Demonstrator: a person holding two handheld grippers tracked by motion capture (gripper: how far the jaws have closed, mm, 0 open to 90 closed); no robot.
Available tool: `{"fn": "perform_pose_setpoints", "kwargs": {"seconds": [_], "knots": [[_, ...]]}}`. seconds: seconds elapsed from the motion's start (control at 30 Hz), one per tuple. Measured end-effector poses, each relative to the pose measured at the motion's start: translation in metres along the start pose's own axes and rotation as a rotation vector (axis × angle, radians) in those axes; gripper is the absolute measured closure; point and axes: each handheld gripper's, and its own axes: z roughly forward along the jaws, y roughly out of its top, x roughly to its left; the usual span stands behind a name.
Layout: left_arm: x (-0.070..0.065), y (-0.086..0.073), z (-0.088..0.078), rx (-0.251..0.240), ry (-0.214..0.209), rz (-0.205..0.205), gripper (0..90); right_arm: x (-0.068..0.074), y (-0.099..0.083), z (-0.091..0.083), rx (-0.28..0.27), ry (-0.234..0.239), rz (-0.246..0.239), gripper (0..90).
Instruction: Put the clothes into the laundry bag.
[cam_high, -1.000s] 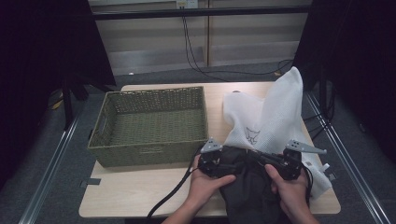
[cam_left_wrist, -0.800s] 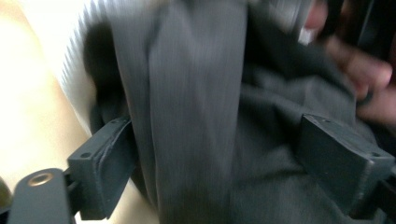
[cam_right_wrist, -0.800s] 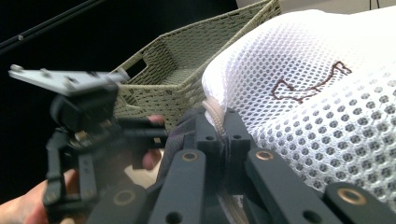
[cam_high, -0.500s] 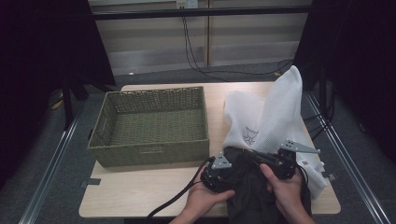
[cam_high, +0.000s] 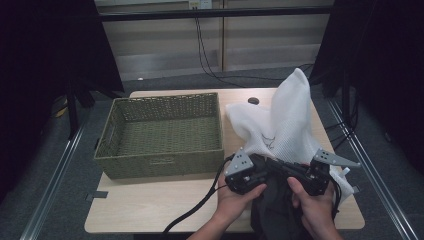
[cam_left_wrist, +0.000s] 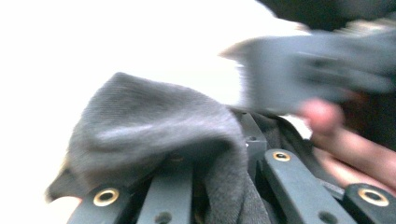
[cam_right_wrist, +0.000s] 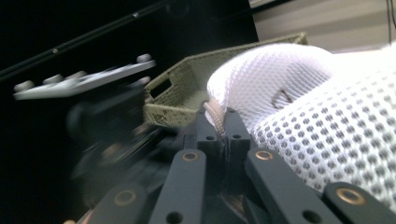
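Grippers clamped on grey cloth, mesh bag

A light wooden table carries a green woven basket at its left half. A white mesh bag lies toward its right edge, and a small dark disc sits by the far edge.

1. Left gripper sits low at the near table edge, its jaws just closing on dark cloth.
2. Right gripper sits close beside it, jaws clamped tight.
3. Both hands cup the gripper bodies from below.
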Motion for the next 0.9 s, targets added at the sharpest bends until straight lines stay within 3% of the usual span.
{"fn": "perform_pose_setpoints", "kwargs": {"seconds": [0.03, 0.07, 0.1, 0.17, 0.2, 0.3, 0.43, 0.47, 0.57, 0.63, 0.67, 0.77, 0.83, 0.9], "knots": [[0.007, -0.004, 0.005, 0.028, 0.047, -0.049, 78.9, 0.0, -0.002, 0.0, 0.011, -0.012, 0.005, 88.8], [0.015, -0.009, 0.01, 0.077, 0.114, -0.062, 78.9, 0.0, -0.005, 0.001, 0.025, -0.015, 0.02, 88.8], [0.021, -0.016, 0.016, 0.123, 0.198, -0.039, 78.8, -0.002, -0.009, 0.003, 0.041, -0.025, 0.033, 88.8], [0.034, -0.031, 0.022, 0.174, 0.267, -0.07, 78.4, -0.008, -0.017, 0.009, 0.068, -0.038, 0.057, 88.8], [0.04, -0.035, 0.022, 0.197, 0.273, -0.08, 78.0, -0.011, -0.019, 0.01, 0.073, -0.038, 0.069, 88.8], [0.044, -0.035, 0.014, 0.193, 0.205, -0.102, 70.5, -0.018, -0.02, 0.011, 0.079, -0.064, 0.054, 88.7], [0.033, -0.022, -0.009, 0.217, 0.102, -0.039, 38.6, -0.026, -0.02, 0.012, 0.073, -0.073, 0.061, 88.6], [0.031, -0.019, -0.017, 0.209, 0.069, -0.037, 34.9, -0.028, -0.02, 0.012, 0.072, -0.074, 0.064, 88.6], [0.03, -0.015, -0.041, 0.172, -0.005, -0.073, 26.1, -0.03, -0.02, 0.012, 0.068, -0.081, 0.063, 88.6], [0.027, -0.018, -0.051, 0.159, -0.021, -0.089, 22.0, -0.03, -0.02, 0.013, 0.066, -0.084, 0.064, 88.6], [0.025, -0.022, -0.052, 0.17, -0.037, -0.1, 21.3, -0.03, -0.02, 0.013, 0.067, -0.084, 0.064, 88.6], [0.016, -0.035, -0.033, 0.267, -0.076, -0.098, 15.8, -0.029, -0.022, 0.017, 0.072, -0.083, 0.059, 88.6], [0.008, -0.044, -0.019, 0.33, -0.04, -0.056, 15.7, -0.027, -0.023, 0.019, 0.081, -0.081, 0.051, 88.6], [0.003, -0.048, -0.008, 0.352, 0.001, -0.029, 23.5, -0.026, -0.024, 0.021, 0.083, -0.082, 0.047, 88.6]]}}
